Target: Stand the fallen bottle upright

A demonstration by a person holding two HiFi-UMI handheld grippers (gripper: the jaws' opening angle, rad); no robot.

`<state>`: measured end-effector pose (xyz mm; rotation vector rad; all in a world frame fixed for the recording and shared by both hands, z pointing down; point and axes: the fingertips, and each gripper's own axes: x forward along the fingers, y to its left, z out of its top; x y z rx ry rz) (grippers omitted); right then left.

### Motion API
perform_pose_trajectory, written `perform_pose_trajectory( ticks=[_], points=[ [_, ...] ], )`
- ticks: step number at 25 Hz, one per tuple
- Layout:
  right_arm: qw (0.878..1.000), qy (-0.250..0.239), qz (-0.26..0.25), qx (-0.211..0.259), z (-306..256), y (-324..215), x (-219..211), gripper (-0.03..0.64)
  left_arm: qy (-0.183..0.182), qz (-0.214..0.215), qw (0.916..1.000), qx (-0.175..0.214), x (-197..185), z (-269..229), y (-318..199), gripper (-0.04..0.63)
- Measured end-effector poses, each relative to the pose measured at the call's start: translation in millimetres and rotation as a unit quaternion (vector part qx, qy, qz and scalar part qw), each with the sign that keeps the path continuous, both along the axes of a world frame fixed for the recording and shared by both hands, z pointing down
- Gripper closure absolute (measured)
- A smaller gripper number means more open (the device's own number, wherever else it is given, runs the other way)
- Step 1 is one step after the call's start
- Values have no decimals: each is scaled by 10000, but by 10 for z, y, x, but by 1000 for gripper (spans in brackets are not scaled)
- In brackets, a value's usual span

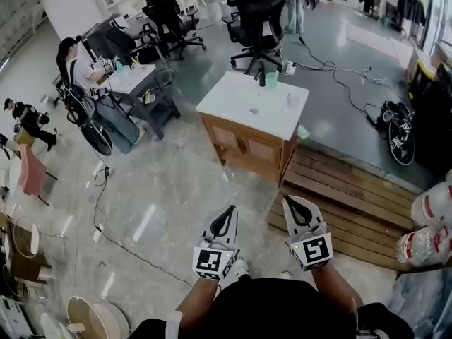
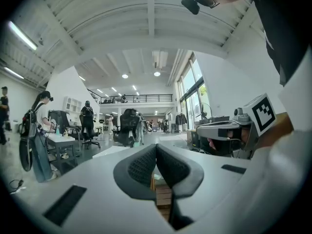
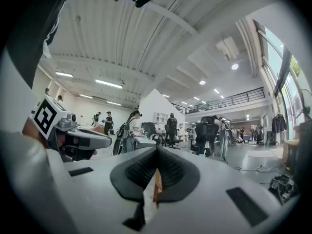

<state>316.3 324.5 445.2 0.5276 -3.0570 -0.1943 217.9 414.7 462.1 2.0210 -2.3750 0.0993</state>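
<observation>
On cabinet (image 1: 233,111) ahead, clear bottle (image 1: 292,102), well apart from left gripper (image 1: 227,215), right gripper (image 1: 292,206), both clenched empty.

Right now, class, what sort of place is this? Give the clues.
Probably an open-plan lab or workspace: black office chairs, a desk where a person works, and a mezzanine railing under a high ceiling.

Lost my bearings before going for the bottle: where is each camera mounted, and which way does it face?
Head view: on the person's head, steeply down; left gripper, right gripper, forearms, white-topped cabinet ahead.
Left gripper view: on that gripper, level along shut jaws toward black office chairs; right gripper beside.
Right gripper view: likewise level, jaws shut; left gripper beside.
Shared: those chairs, all three.
</observation>
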Motion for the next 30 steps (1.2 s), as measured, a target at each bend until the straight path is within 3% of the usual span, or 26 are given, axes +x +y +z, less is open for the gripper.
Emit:
perform_pose_trajectory(
  ticks=[5, 12, 18, 30],
  points=[
    [9988, -295, 4, -389, -6, 17, -120, 601, 10, -6, 10000, -17, -160, 26, 43, 578],
    [9981, -375, 238, -418, 23, -43, -385, 601, 2, 33, 10000, -11, -457, 39, 46, 578],
    [9985, -271, 454, -163, 5, -70, -744, 593, 37, 177, 9998, 59, -813, -18, 15, 578],
    [9952, -197, 962, -17, 52, -3, -1433, 342, 156, 577, 9982, -34, -1507, 112, 116, 578]
  ],
)
